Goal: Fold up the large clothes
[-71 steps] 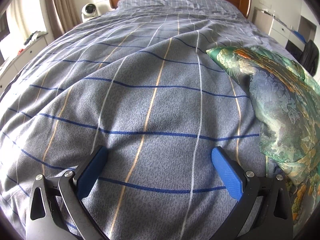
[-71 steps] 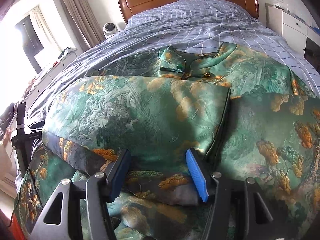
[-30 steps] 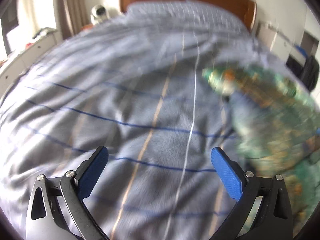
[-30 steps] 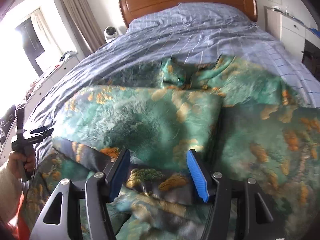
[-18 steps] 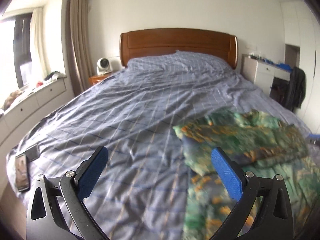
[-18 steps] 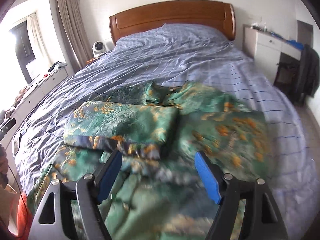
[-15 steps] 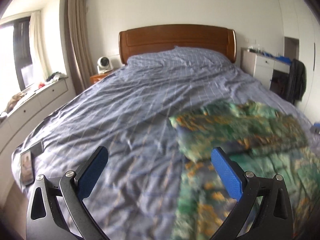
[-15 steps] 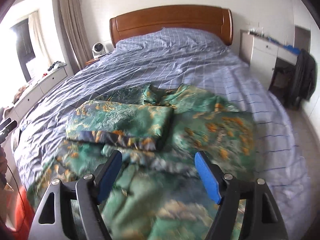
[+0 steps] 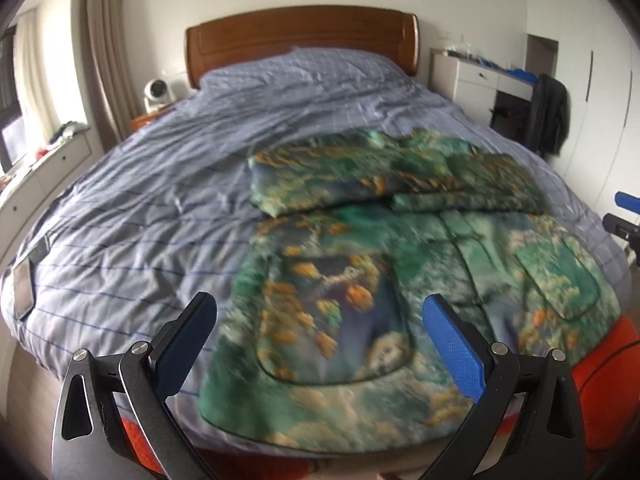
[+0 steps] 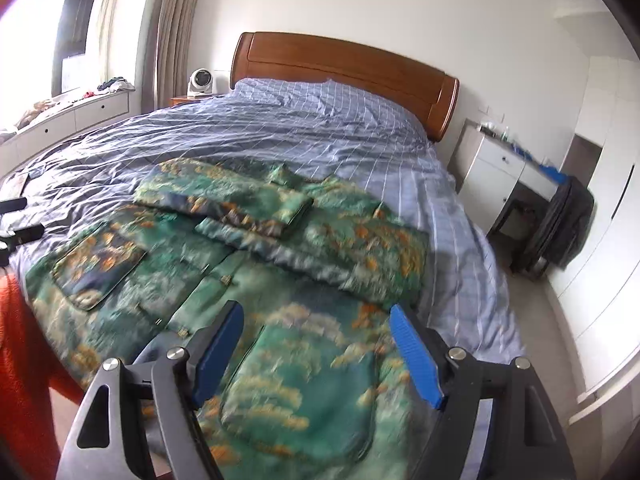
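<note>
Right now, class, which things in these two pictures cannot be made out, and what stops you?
- Green jacket print, both views: motion blur.
- Jacket hem, left wrist view: cut off behind the left tongs.
- Items on the white dresser, right wrist view: too small.
- Flat object on the bedspread, left wrist view: too small to identify.

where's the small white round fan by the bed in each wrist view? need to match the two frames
Left wrist: small white round fan sits upper left, on the nightstand just left of the headboard.
Right wrist: same fan sits upper left of centre, again left of the headboard, beside the curtain.
Shared landmark: the brown wooden headboard directly to the fan's right in both views.
</note>
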`<act>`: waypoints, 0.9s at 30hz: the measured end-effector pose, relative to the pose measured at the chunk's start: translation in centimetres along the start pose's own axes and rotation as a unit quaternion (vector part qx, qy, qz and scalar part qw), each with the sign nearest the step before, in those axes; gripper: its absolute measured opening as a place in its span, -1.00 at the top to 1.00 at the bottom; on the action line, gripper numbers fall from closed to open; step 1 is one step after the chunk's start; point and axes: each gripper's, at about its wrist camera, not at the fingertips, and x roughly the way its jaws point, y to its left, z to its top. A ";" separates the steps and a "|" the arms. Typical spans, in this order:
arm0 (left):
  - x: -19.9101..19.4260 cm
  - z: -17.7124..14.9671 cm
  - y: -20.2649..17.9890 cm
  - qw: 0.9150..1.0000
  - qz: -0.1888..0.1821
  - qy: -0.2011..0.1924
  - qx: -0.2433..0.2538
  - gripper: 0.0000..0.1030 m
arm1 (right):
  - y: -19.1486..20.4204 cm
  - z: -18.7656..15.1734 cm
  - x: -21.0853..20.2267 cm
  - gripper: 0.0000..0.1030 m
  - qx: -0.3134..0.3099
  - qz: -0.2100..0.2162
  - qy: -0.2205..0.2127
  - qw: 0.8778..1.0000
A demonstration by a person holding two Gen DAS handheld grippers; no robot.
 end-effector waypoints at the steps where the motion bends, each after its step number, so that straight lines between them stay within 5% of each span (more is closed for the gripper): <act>1: 0.0 -0.2 -0.3 1.000 -0.010 0.007 -0.001 -0.99 | 0.2 -0.4 -0.1 -0.50 0.003 0.003 0.002 1.000; 9: 0.2 -0.9 -1.4 0.999 -0.033 0.031 0.015 -0.99 | 1.9 -3.0 0.5 -0.50 0.036 0.042 0.022 0.998; 16: 1.1 -1.0 1.4 0.999 -0.012 0.049 0.000 -0.99 | 2.1 -2.9 0.6 -0.50 0.041 0.050 0.019 0.998; 21: 4.0 -1.1 5.7 0.997 0.015 0.068 -0.012 -0.99 | -0.2 -4.2 0.6 -0.50 0.058 0.028 0.030 0.997; 27: 8.6 -2.8 8.6 0.990 -0.033 0.126 -0.047 -0.99 | -6.9 -7.6 1.8 -0.50 0.136 0.006 0.088 0.987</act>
